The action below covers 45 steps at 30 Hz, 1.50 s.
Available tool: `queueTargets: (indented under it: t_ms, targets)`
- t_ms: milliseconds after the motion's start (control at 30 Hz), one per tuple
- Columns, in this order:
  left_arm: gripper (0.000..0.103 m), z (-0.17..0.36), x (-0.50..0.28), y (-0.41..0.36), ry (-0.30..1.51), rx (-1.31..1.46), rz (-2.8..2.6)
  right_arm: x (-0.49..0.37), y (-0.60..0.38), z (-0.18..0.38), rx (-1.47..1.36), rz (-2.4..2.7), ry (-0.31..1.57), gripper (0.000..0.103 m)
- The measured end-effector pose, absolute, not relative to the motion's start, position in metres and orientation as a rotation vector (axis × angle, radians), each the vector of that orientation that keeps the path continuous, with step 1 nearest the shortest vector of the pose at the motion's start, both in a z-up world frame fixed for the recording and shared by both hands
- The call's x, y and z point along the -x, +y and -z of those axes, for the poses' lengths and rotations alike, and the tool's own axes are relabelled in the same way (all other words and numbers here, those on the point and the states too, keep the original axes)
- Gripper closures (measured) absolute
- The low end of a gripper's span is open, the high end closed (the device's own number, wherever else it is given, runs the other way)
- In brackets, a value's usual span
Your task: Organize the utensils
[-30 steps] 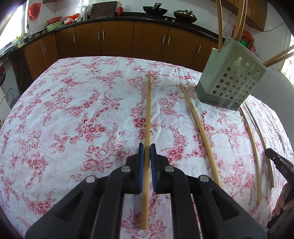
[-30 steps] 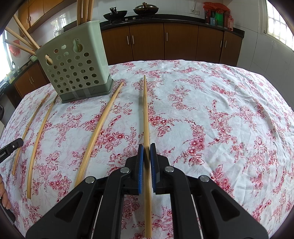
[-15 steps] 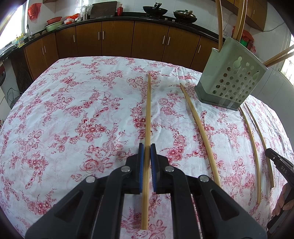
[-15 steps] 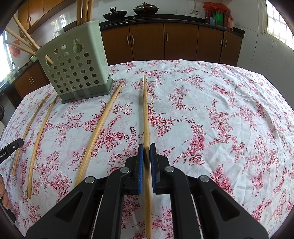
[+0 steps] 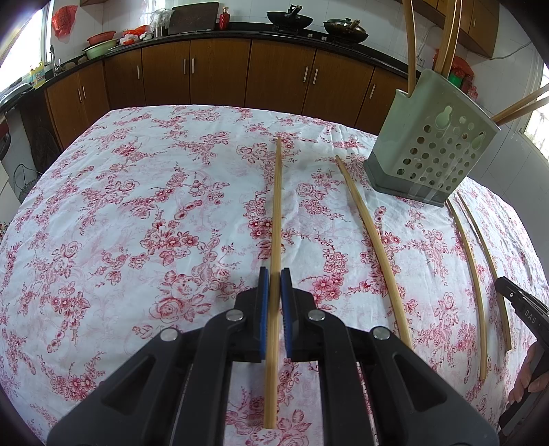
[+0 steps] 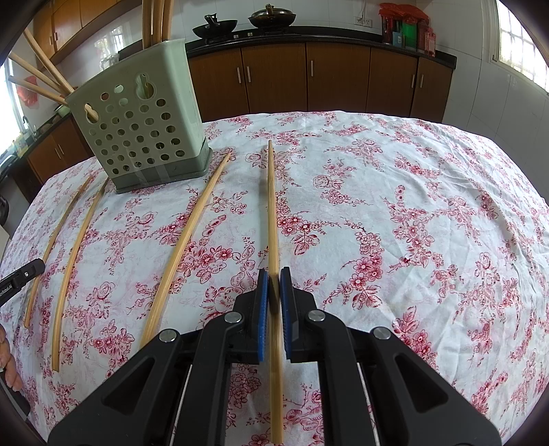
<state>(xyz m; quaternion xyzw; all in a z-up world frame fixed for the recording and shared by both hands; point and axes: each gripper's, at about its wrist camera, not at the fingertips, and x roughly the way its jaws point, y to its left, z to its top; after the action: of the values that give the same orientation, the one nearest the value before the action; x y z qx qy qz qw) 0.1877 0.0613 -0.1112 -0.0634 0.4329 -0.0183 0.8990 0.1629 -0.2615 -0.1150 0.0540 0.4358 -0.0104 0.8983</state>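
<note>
In the left wrist view my left gripper (image 5: 273,274) is shut on a bamboo chopstick (image 5: 277,206) that lies lengthwise on the floral tablecloth, pointing away from me. In the right wrist view my right gripper (image 6: 273,274) is likewise shut on a bamboo chopstick (image 6: 271,206) resting flat on the cloth. A green perforated utensil holder (image 5: 429,151) (image 6: 140,130) stands upright at the far side with several chopsticks (image 6: 156,20) sticking out of it. Three loose chopsticks (image 5: 374,247) (image 5: 471,271) (image 5: 490,260) lie on the cloth between the two grippers.
The table (image 5: 137,206) wears a white cloth with red flowers. Brown kitchen cabinets (image 5: 274,75) and a dark counter with woks run behind it. A person's hand (image 5: 525,374) shows at the right edge of the left wrist view, and fingers (image 6: 8,363) at the left edge of the right wrist view.
</note>
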Motion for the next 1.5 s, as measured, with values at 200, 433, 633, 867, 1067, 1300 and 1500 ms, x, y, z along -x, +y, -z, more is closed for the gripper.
queueTargets:
  t_ms: [200, 433, 633, 867, 1067, 1300, 1500]
  targets:
    - [0.093, 0.111, -0.188, 0.061, 0.896, 0.131, 0.038, -0.163, -0.262, 0.115, -0.112, 0.022, 0.902, 0.094]
    - [0.093, 0.111, -0.188, 0.061, 0.896, 0.131, 0.037, -0.163, -0.261, 0.115, -0.113, 0.020, 0.902, 0.094]
    - [0.093, 0.111, -0.186, 0.058, 0.898, 0.102, 0.033, -0.161, -0.259, 0.115, -0.112, 0.018, 0.903, 0.094]
    - [0.094, 0.111, -0.166, 0.051, 0.903, 0.007, 0.019, -0.146, -0.265, 0.114, -0.149, -0.010, 0.901, 0.095]
    - [0.094, 0.101, -0.162, 0.046, 0.883, -0.033, 0.031, -0.140, -0.263, 0.097, -0.140, 0.001, 0.854, 0.096]
    - [0.094, 0.032, -0.151, 0.047, 0.698, -0.008, 0.055, -0.125, -0.265, 0.032, -0.125, 0.009, 0.657, 0.096]
    - [0.095, -0.015, -0.150, 0.045, 0.592, 0.032, 0.091, -0.122, -0.272, -0.002, -0.131, -0.005, 0.562, 0.096]
